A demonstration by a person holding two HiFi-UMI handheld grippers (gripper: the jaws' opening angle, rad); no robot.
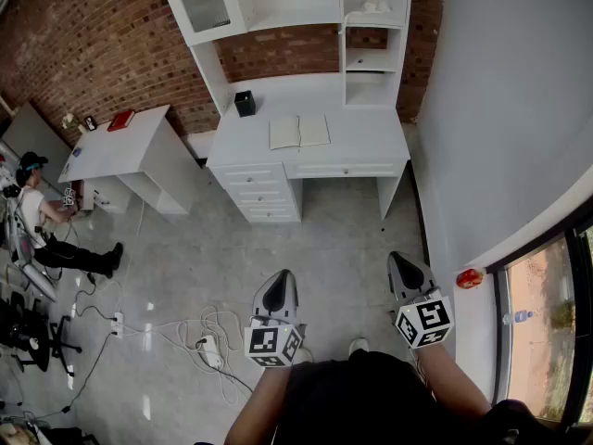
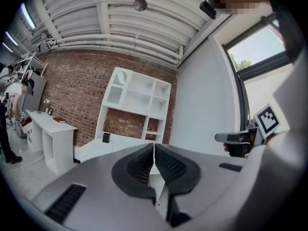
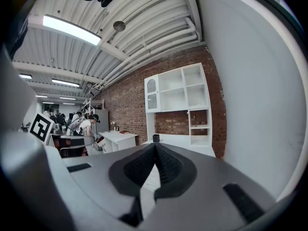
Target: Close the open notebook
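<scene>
An open notebook (image 1: 299, 132) lies flat, pages up, on a white desk (image 1: 371, 142) against the brick wall, far ahead of me. My left gripper (image 1: 279, 284) and my right gripper (image 1: 399, 263) hang over the grey floor well short of the desk, both shut with nothing between the jaws. In the left gripper view the jaws (image 2: 154, 146) meet in a closed line, the desk small behind them. The right gripper view shows the same closed jaws (image 3: 155, 146) with the desk and its shelving beyond.
A black pen cup (image 1: 245, 103) stands at the desk's back left. A white hutch (image 1: 287, 3) rises over the desk. A second white table (image 1: 120, 151) with a red book (image 1: 120, 120) stands left. Cables and a power strip (image 1: 208, 350) lie on the floor. A person (image 1: 42, 221) crouches far left.
</scene>
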